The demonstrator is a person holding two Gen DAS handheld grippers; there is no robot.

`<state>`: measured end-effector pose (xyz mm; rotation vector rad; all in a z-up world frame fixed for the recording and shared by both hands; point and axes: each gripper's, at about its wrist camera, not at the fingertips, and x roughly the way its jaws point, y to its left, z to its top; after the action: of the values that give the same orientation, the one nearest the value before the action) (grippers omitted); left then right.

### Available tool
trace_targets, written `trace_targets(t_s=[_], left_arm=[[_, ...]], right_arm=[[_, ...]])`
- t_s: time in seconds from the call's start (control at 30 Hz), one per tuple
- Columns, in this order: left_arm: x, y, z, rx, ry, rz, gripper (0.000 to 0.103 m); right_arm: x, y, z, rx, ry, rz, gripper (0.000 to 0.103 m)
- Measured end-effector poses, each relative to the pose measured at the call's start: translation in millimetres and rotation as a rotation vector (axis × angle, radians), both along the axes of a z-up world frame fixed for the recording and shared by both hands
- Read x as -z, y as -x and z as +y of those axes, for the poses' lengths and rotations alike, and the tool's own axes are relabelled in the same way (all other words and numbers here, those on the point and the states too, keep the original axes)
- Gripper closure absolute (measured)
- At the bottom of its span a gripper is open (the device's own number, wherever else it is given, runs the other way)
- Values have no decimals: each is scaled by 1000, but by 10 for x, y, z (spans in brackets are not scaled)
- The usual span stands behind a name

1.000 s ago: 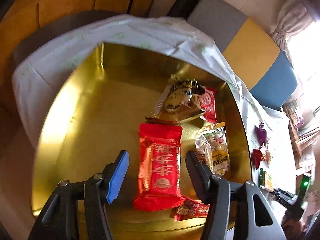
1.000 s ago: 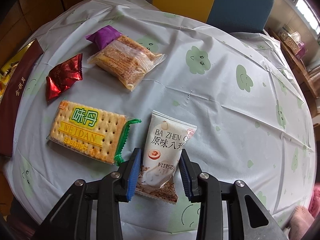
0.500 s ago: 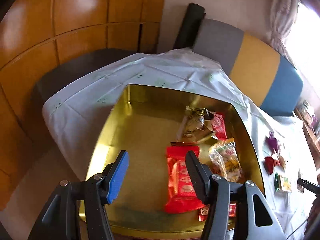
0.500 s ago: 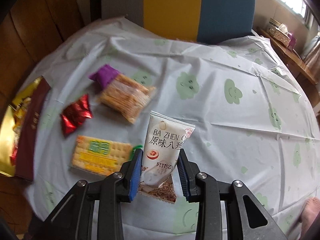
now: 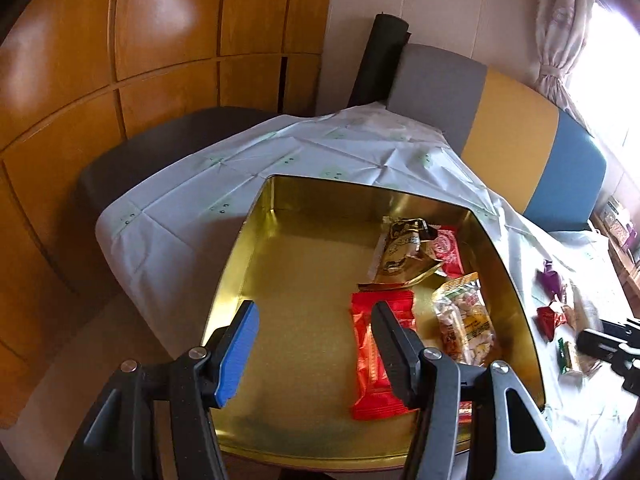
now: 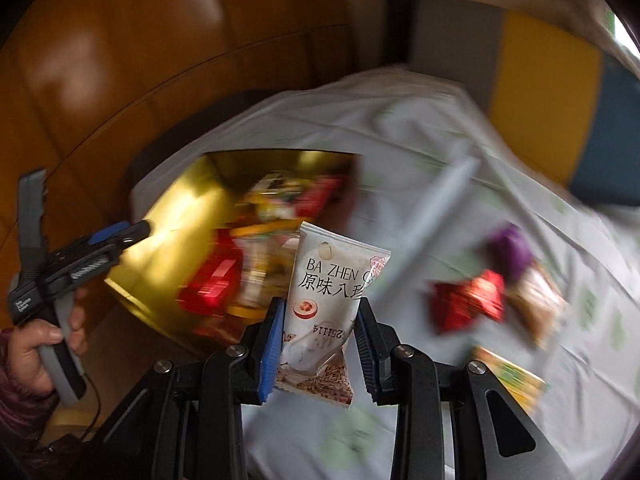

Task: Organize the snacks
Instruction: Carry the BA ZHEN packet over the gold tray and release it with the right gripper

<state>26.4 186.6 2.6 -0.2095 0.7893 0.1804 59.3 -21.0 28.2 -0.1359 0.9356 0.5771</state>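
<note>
Between the blue pads of the right tool (image 6: 318, 344), a white snack packet (image 6: 326, 308) printed "BA ZHEN" is gripped by its lower half and carried clear of the surface (image 6: 420, 152), its top edge standing up toward the gold tin (image 5: 248, 248). The background in the right wrist view is smeared, so finer detail there cannot be read.

The left tool (image 5: 312, 344) is shown released, its jaws standing wide apart with nothing between them, poised over the near part of the tin; in the right wrist view it is seen held in the person's left hand (image 6: 36, 344).

Four snacks are already lodged in the tin: a long red packet (image 5: 370, 356), a clear bag of nuts (image 5: 464, 324), a gold-brown packet (image 5: 402, 256) and a small red packet (image 5: 448, 246) beside it. Much of the tin's floor is bare.

Left on the white cloth-covered surface, well apart from the tin, are a purple-ended biscuit packet (image 6: 524, 276), a crumpled red wrapper (image 6: 466, 306) and a green-and-yellow cracker pack (image 6: 508, 376).

The task is judged roughly half done: one packet is in transit, presumably to the tin, and at least three remain to be collected.
</note>
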Motion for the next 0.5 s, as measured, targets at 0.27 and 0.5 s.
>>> trace_targets(t_s=[0.27,0.5], left_arm=[[81,32,42,-5,-3,24,44],[130,44,-16,19,-11,35,44]], right_arm=[[424,-56,731,-134,72,80,68],[624,-7,835,-136,118,108,67]])
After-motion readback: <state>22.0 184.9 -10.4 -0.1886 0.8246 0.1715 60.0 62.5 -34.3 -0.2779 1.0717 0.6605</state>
